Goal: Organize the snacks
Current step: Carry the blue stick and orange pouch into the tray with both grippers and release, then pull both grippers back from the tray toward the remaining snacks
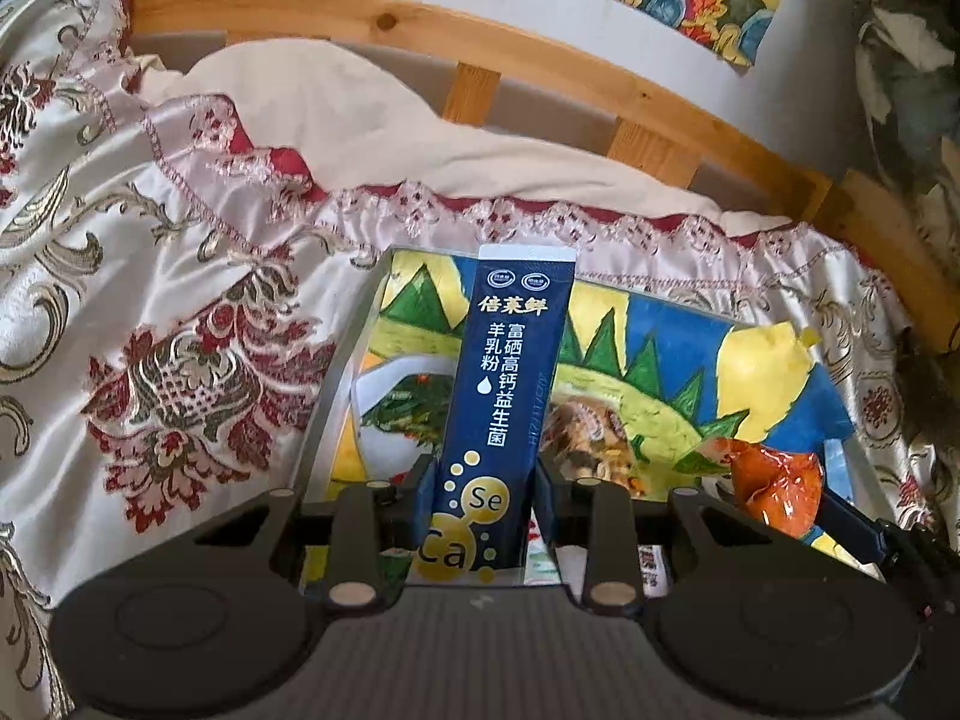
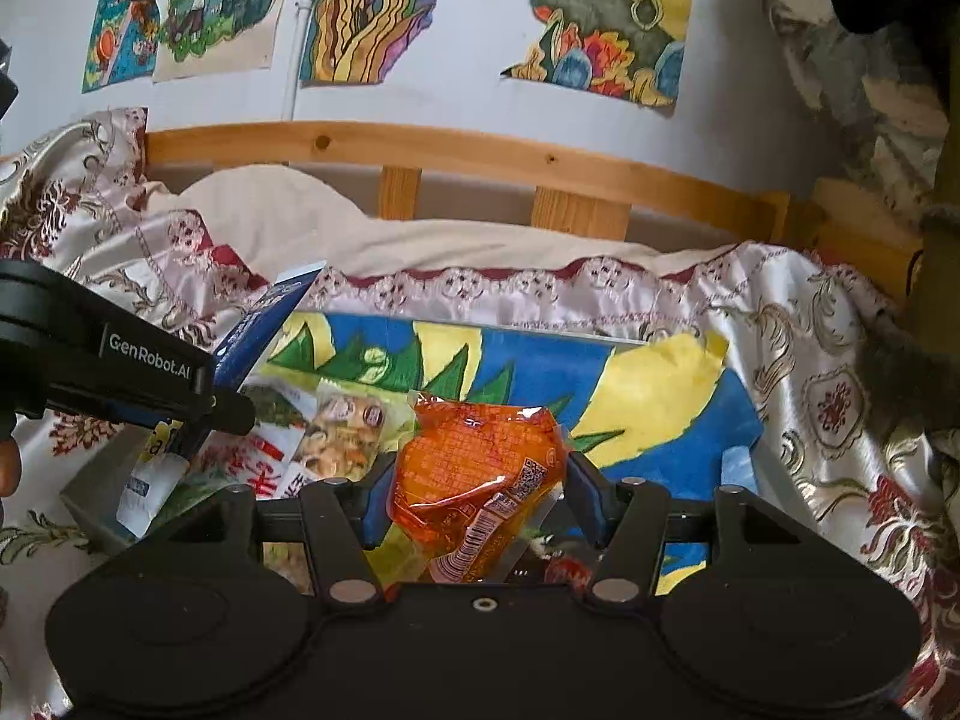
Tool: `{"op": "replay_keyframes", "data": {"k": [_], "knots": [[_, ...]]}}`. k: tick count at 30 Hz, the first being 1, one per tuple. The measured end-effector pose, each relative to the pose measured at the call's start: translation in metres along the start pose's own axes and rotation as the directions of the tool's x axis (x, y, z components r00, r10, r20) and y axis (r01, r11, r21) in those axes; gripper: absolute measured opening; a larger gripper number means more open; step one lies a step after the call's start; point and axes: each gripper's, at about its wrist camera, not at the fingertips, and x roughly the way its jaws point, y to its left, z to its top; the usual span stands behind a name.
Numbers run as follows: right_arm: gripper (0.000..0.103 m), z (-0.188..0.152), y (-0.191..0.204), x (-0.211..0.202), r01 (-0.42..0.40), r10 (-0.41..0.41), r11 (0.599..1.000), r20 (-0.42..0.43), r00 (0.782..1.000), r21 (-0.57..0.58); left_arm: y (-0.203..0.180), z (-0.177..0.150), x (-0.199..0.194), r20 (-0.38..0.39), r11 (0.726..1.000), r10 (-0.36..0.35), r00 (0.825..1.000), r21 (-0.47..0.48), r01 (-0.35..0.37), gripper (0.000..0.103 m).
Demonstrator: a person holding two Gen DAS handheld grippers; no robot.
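The left gripper [image 1: 480,498] is clamped on a tall navy-blue milk-powder sachet [image 1: 507,384], upright at six o'clock above the shallow box lined with a bright painted sheet [image 1: 672,354]. At four o'clock, the right gripper [image 2: 477,492] pinches a crinkled orange plastic snack packet [image 2: 474,462] over that same box on the floral satin bedspread [image 1: 150,300].

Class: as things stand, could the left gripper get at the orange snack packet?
Probably not: the left gripper is shut on the blue sachet, and the right gripper already clamps the orange snack packet.
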Motion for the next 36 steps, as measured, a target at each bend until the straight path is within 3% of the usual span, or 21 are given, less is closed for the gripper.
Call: {"op": "replay_keyframes", "data": {"k": [10,14,18,25,29,36], "knots": [[0.060,-0.002,0.000,0.002,0.005,-0.005,1.000,-0.015,1.000,0.007,-0.005,-0.004,0.004,-0.023,0.999,0.014,1.000,0.032,-0.013,0.039],[0.067,-0.001,-0.002,-0.001,-0.001,0.001,1.000,-0.002,1.000,0.004,-0.004,-0.003,-0.001,-0.025,1.000,0.005,1.000,0.002,-0.005,0.059],[0.077,0.004,-0.003,-0.013,-0.011,0.011,1.000,0.020,1.000,0.004,-0.008,0.001,-0.026,0.033,0.999,0.028,0.999,-0.018,-0.028,0.076],[0.092,0.018,-0.012,-0.069,0.004,-0.006,1.000,0.109,0.994,0.023,-0.015,0.004,-0.092,0.148,0.998,0.057,0.987,-0.007,-0.057,0.097],[0.097,0.021,-0.019,-0.112,0.016,-0.023,0.999,0.165,0.986,0.040,-0.018,-0.003,-0.132,0.216,0.995,0.085,0.973,0.023,-0.092,0.101],[0.102,0.013,-0.029,-0.191,0.015,-0.034,0.997,0.245,0.969,0.080,-0.016,-0.034,-0.203,0.305,0.998,0.033,0.952,0.034,-0.045,0.102]]}}
